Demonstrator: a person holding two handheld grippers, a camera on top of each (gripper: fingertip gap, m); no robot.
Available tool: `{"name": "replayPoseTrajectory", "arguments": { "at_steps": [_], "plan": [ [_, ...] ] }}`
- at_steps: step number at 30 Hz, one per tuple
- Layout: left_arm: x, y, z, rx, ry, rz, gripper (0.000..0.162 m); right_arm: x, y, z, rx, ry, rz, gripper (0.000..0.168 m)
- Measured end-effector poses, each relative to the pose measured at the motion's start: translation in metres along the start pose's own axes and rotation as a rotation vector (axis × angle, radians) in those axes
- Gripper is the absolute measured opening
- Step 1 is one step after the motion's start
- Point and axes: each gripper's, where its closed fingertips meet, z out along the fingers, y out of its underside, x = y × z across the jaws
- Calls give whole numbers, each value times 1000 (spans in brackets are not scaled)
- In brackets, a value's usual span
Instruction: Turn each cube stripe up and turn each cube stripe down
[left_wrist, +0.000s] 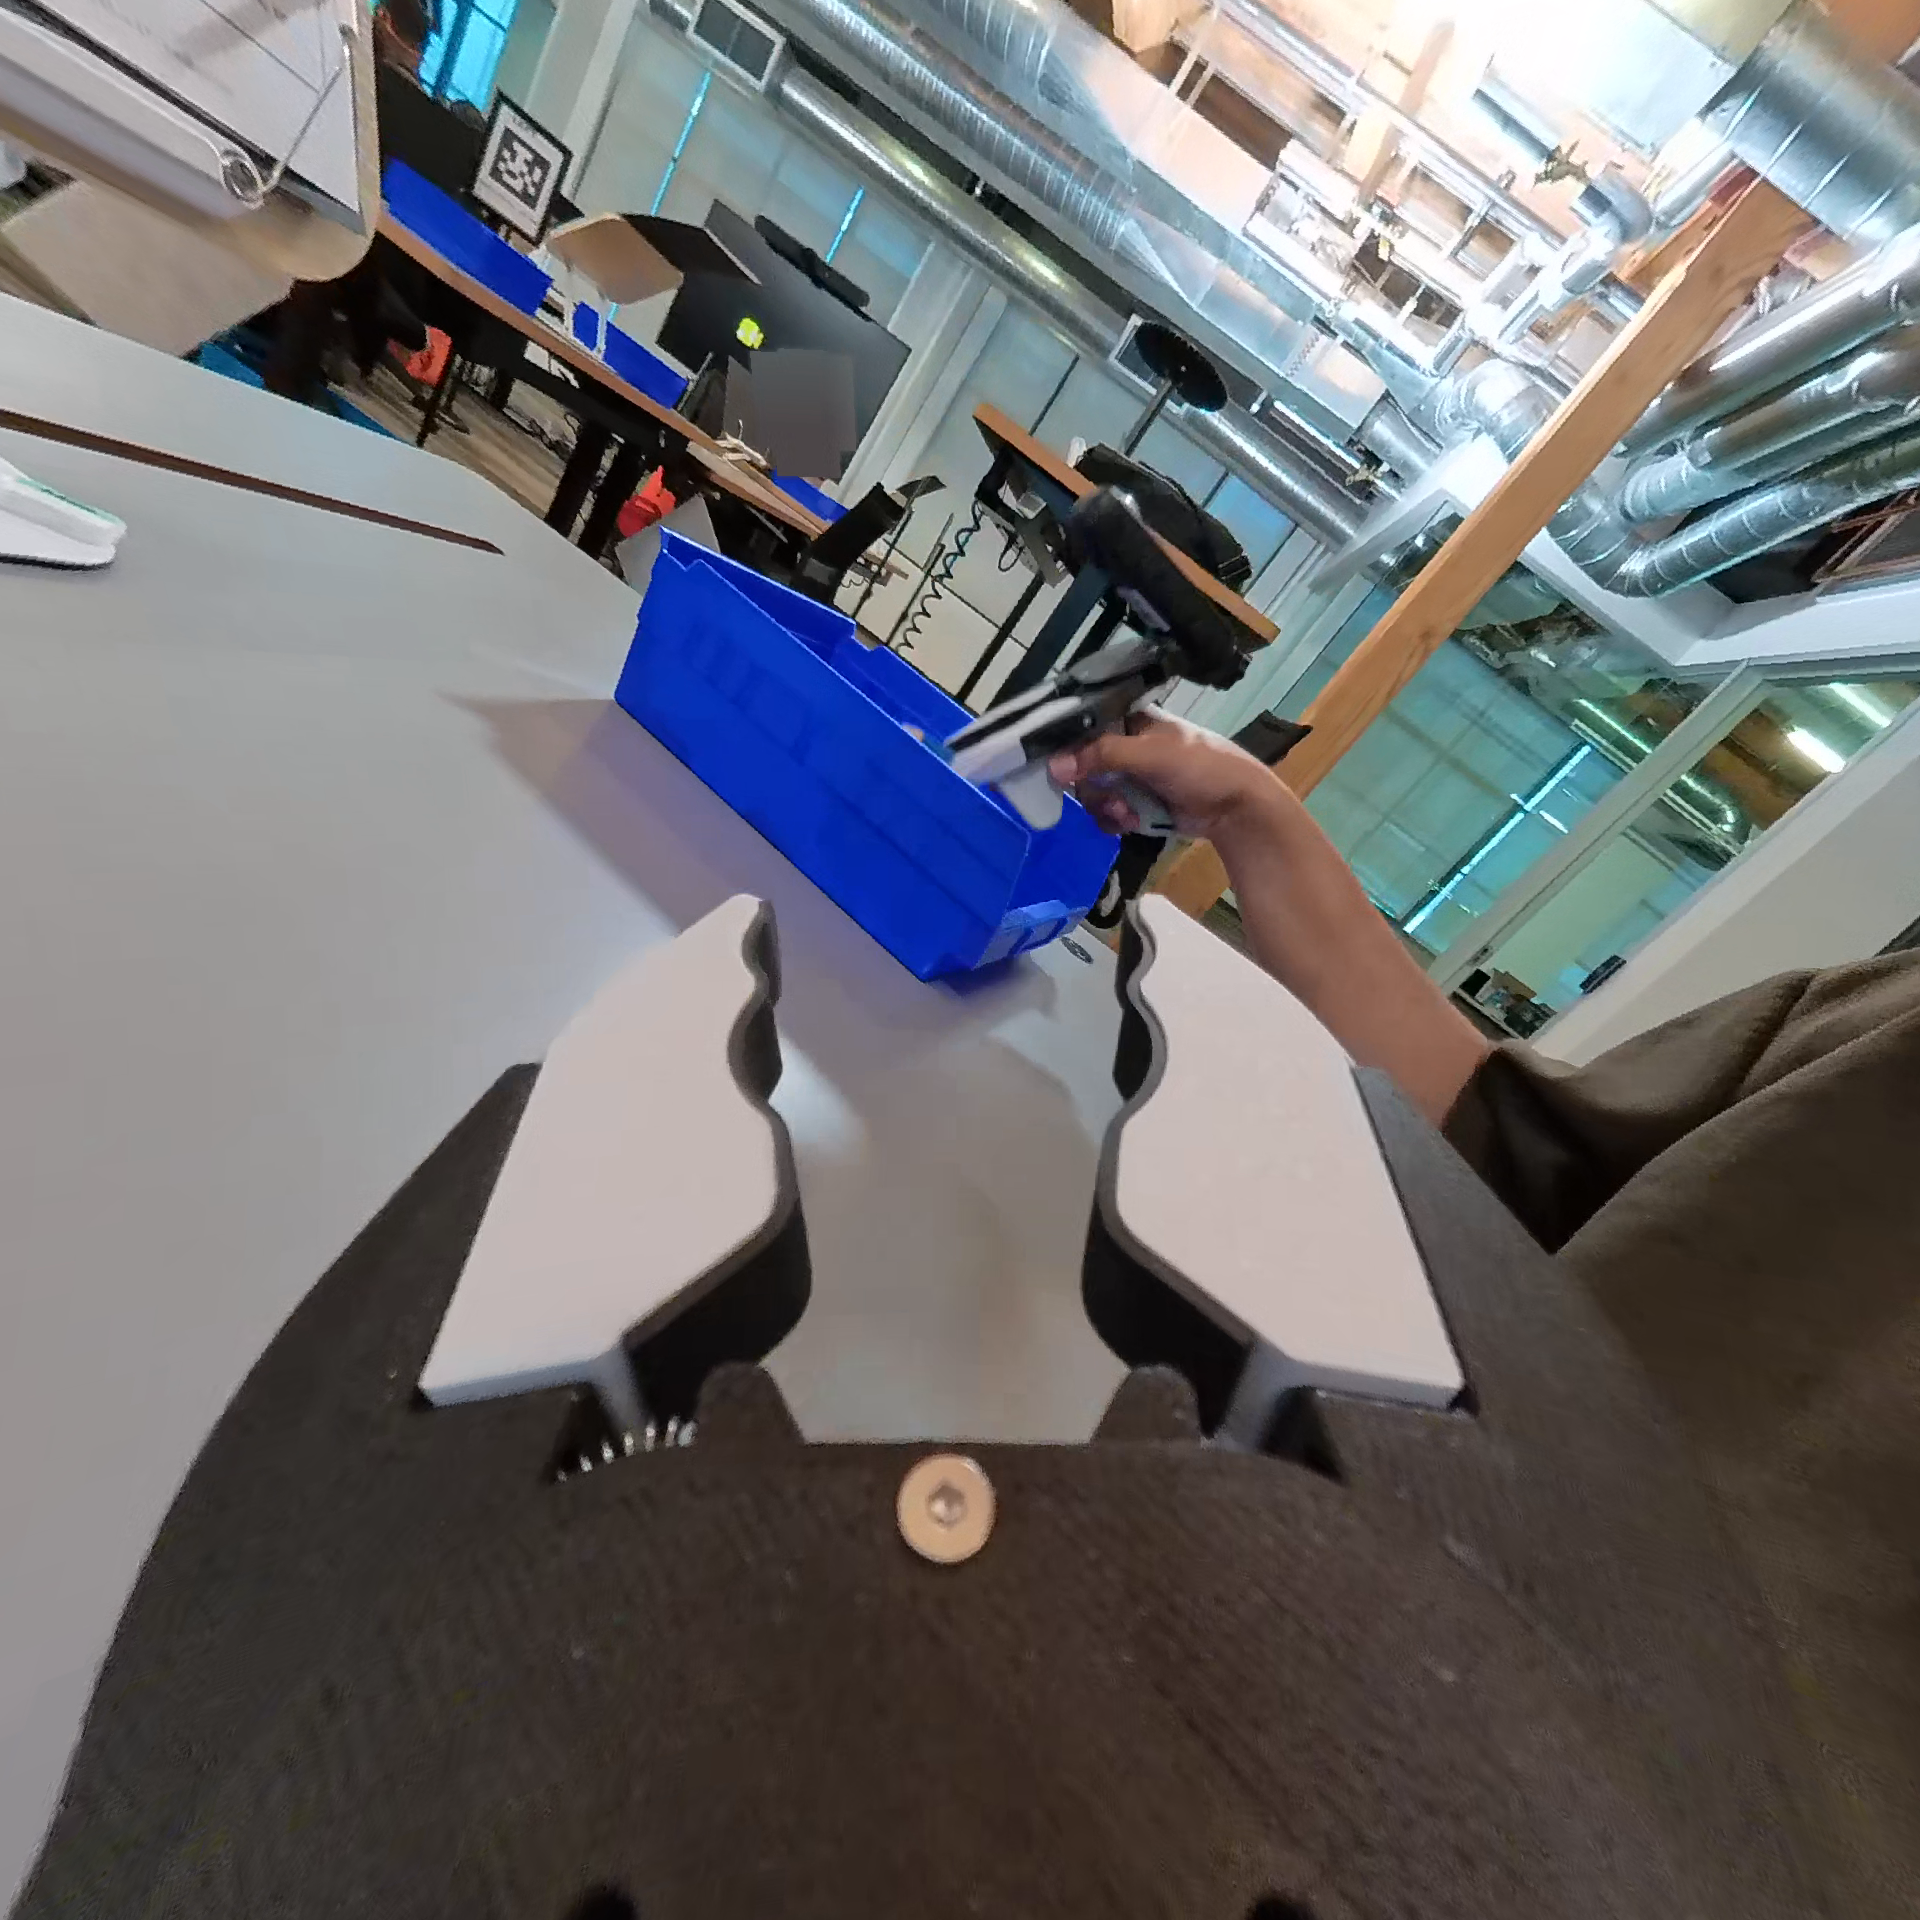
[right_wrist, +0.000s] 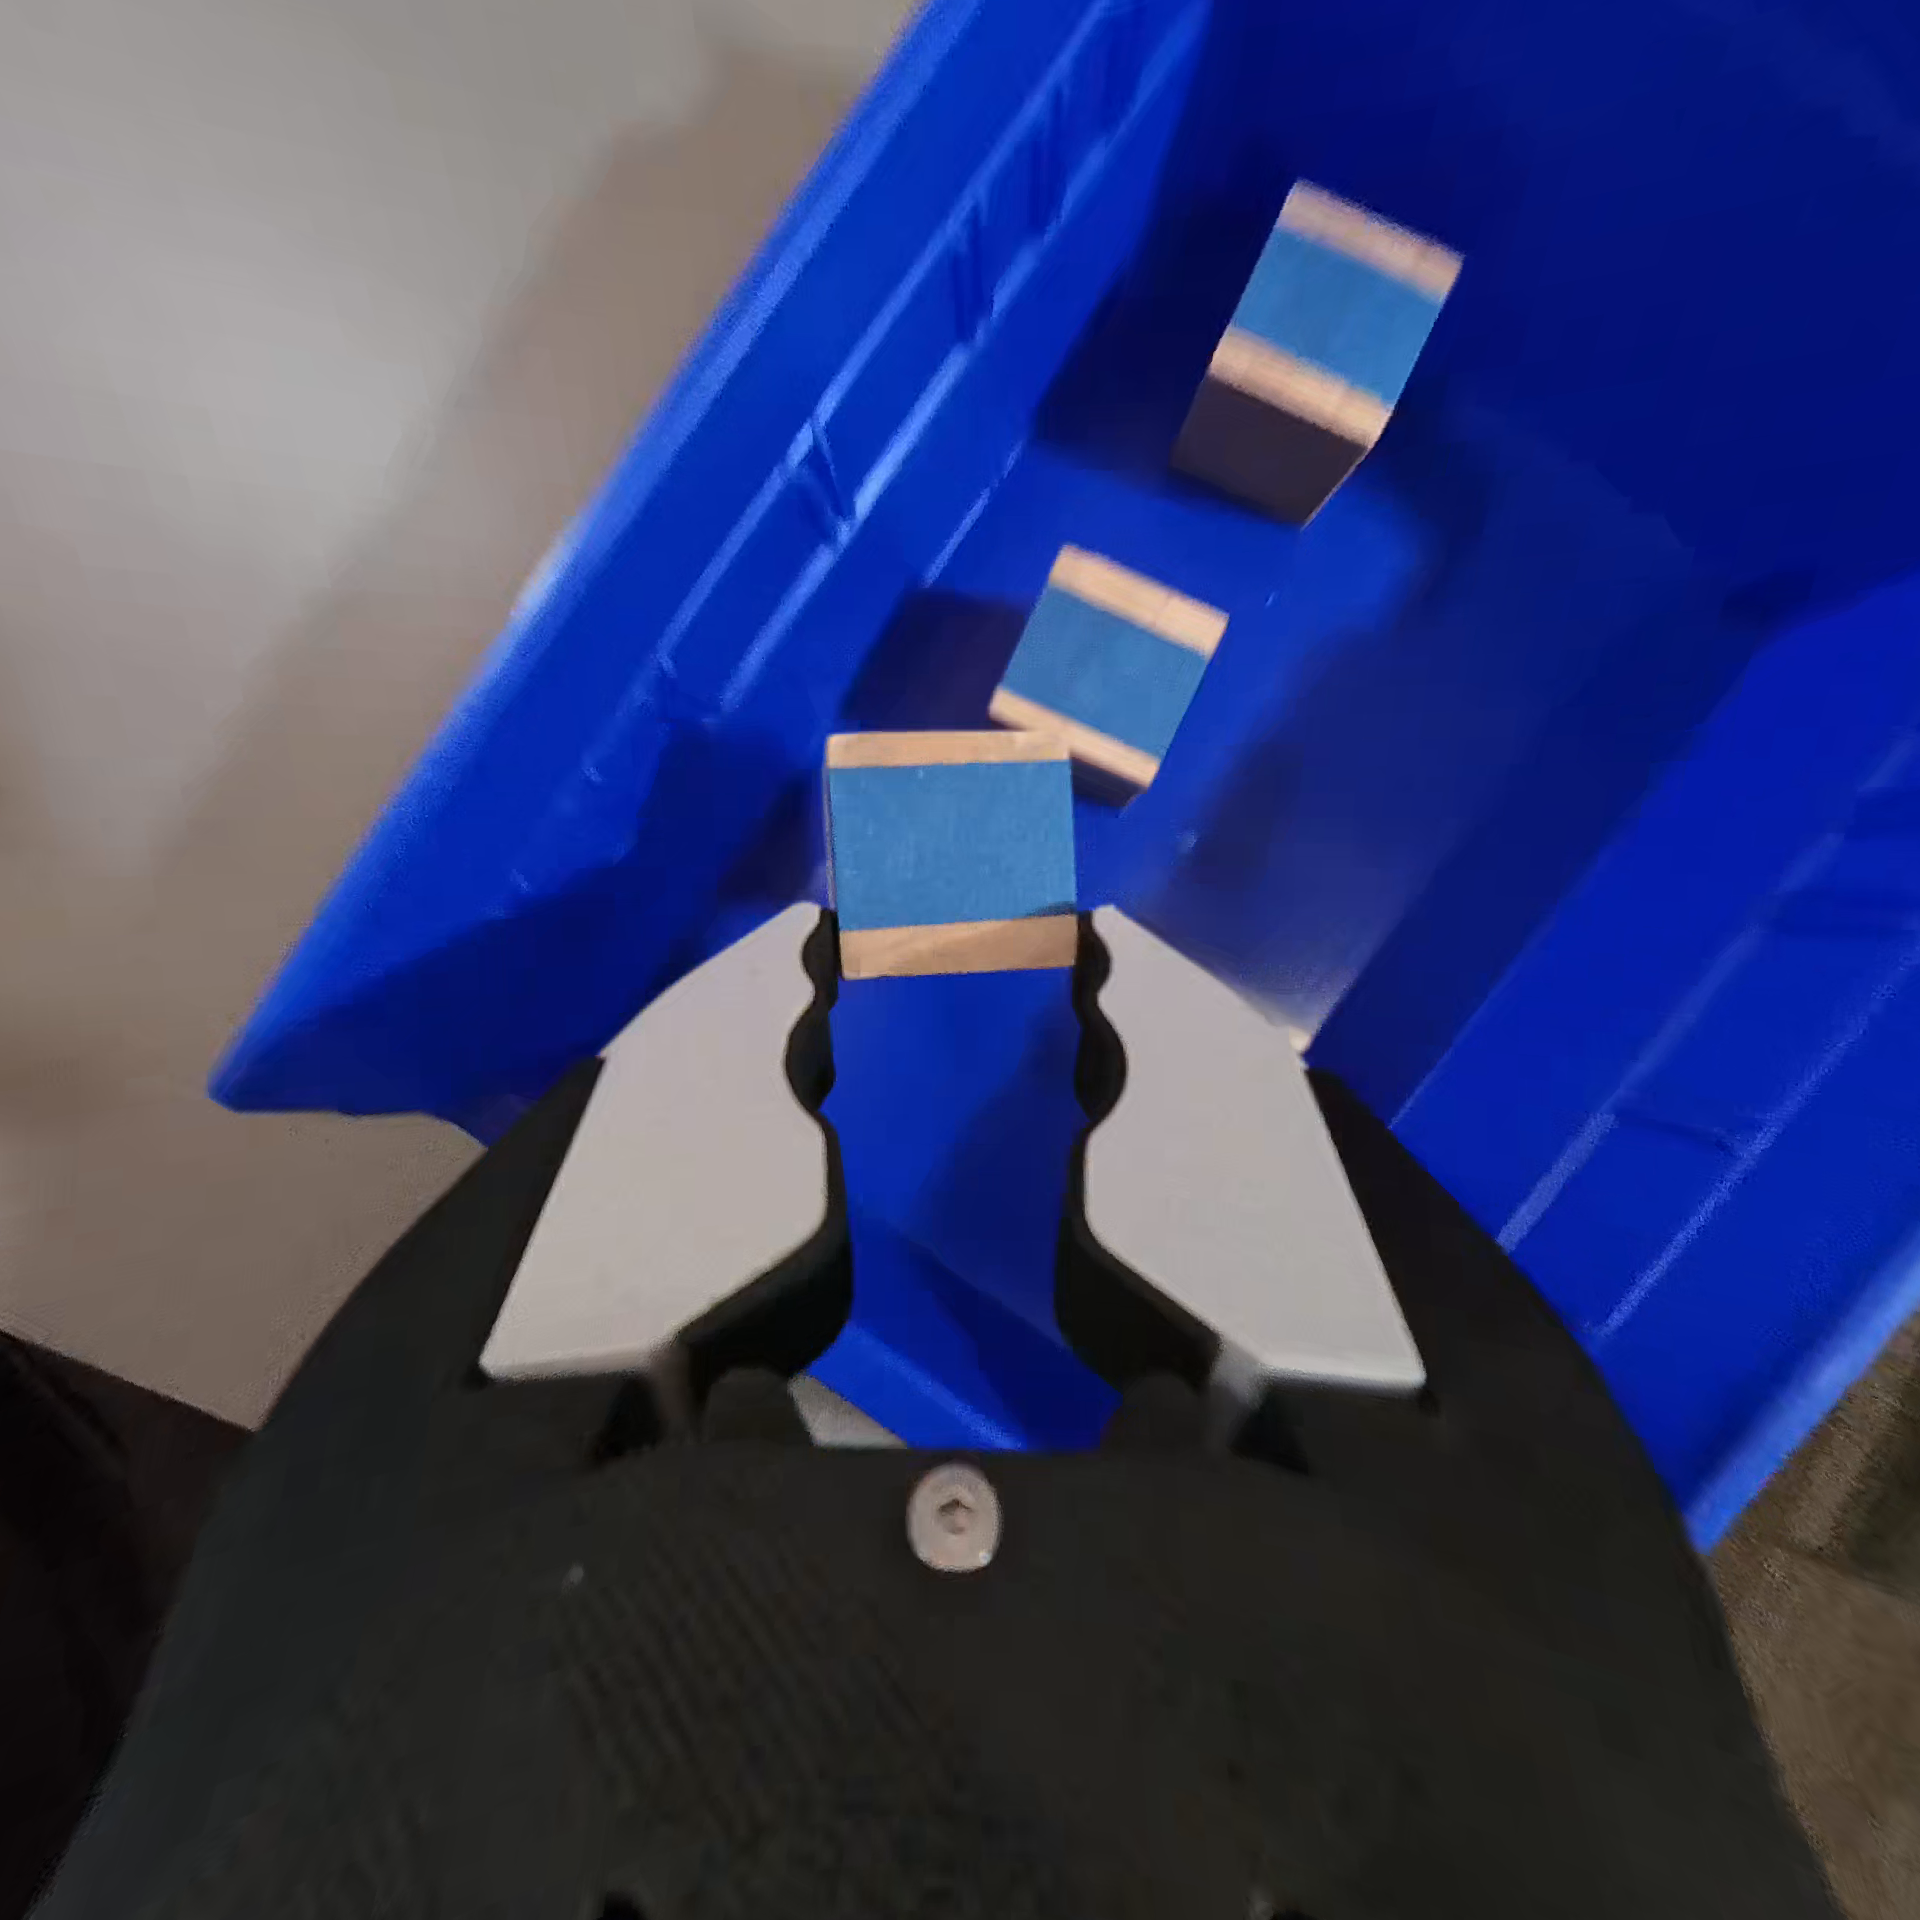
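3 cubes in bin, table

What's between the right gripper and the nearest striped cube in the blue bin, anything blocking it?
Nothing visible does. The right gripper already has the nearest striped cube between its fingertips, inside the blue bin. The two other striped cubes lie farther back, clear of it.

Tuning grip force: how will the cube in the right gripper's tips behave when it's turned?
The cube looks like solid wood, so probably stiff and light. Only the right gripper fingertips catch its lower edge, so it may pivot or slip. Flat faces suggest it would rest in the bin without rolling.
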Motion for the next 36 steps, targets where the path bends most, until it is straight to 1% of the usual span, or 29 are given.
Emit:
{"name": "replayPoseTrajectory", "arguments": {
  "at_steps": [4,8,11,14,17,20,21,24,26,28,30,32,33,35,36],
  "plan": [
    [-1,2,1,-13,-20,53,60,-4,23,17,-97,-1,-61,45],
    [1,4,1,-23,-23,70,59,-12,29,23,-139,-16,-107,45],
    [2,-1,-1,11,-30,80,54,-19,34,26,-173,-34,-148,45],
    [3,-2,-3,15,-26,73,54,-27,41,28,-206,-69,-207,45],
    [3,-2,-3,17,-21,53,54,-27,45,29,-222,-63,-259,45],
    [3,-2,-3,18,-16,38,54,-24,44,28,-218,-37,-254,45],
    [3,-1,-2,17,-17,39,54,-22,44,28,-219,-20,-248,46],
    [2,0,-2,9,-18,40,55,-22,39,21,-196,-18,-238,65],
    [3,1,-1,5,-16,37,55,-25,30,12,-142,-30,-227,70],
    [2,2,-1,1,-15,32,55,-31,15,-1,-55,-52,-222,70],
    [1,3,0,-3,-15,17,55,-47,-7,-18,62,-98,-211,67],
    [-4,5,1,-13,-18,-21,53,-80,-38,-41,216,-186,-195,62],
    [-6,4,1,-16,-15,-36,53,-103,-55,-56,312,-256,-190,59],
    [-11,-4,-4,0,-35,-22,53,-159,-85,-86,501,-453,-193,54],
    [-15,-12,-8,22,-60,6,53,-187,-93,-97,571,-560,-203,54]
  ]
}}
